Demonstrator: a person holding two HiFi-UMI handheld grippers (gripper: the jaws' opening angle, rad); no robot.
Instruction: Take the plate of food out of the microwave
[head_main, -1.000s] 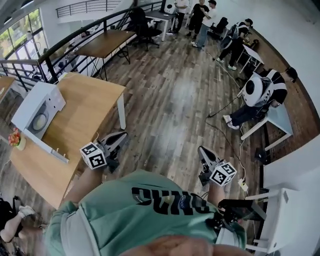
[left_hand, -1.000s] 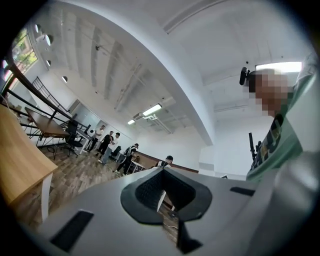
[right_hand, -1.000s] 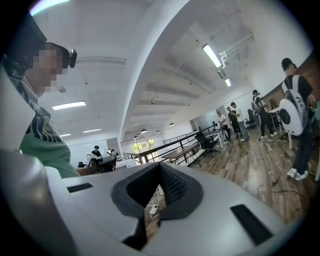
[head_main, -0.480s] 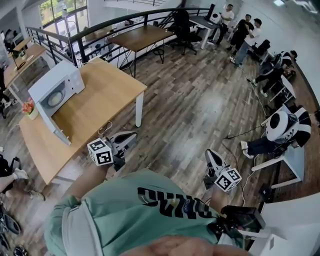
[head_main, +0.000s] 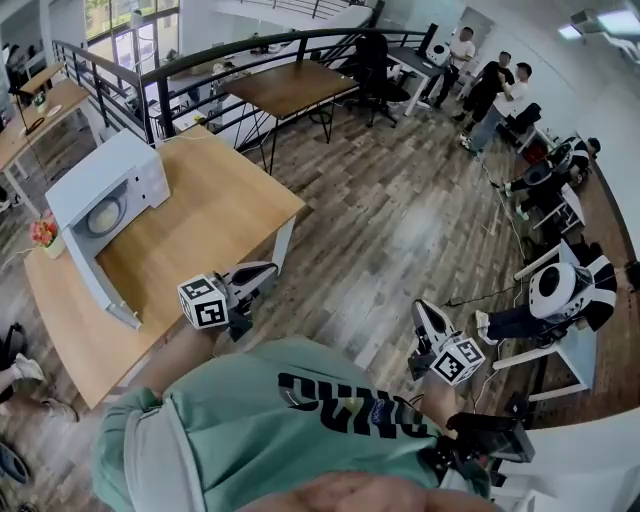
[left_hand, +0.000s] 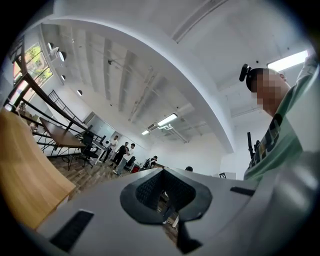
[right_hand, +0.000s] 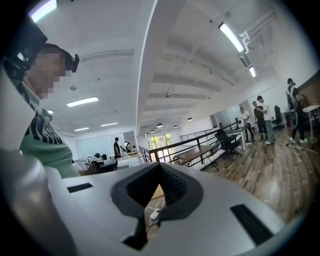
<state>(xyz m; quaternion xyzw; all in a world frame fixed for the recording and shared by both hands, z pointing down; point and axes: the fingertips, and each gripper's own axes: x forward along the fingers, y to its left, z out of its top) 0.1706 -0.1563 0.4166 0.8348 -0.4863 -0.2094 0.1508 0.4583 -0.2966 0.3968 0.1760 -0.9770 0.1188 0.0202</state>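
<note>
The microwave (head_main: 100, 165) stands on the far left part of the wooden bench (head_main: 200, 225). Its long side runs from the left towards the upper right of the head view, and its open front faces down towards the middle of the bench. Its door (head_main: 105, 290) is swung fully open and sticks out from the left end of the front as a long white strip. The plate (head_main: 103, 217) is inside the microwave, lying flat, and shows as a pale round shape; the food on it is too small to make out. A small pot of flowers (head_main: 43, 235) stands just beside the microwave on its left. The left hand-held gripper (head_main: 262, 272) is held just beside the near edge of the bench, well apart from the microwave, and its tip points to the upper right. Its jaws are closed together with nothing between them. The right hand-held gripper (head_main: 424, 310) is held over the wood floor (head_main: 400, 220), far from the bench, and its jaws are also closed on nothing. Some people stand near desks in the background.
</note>
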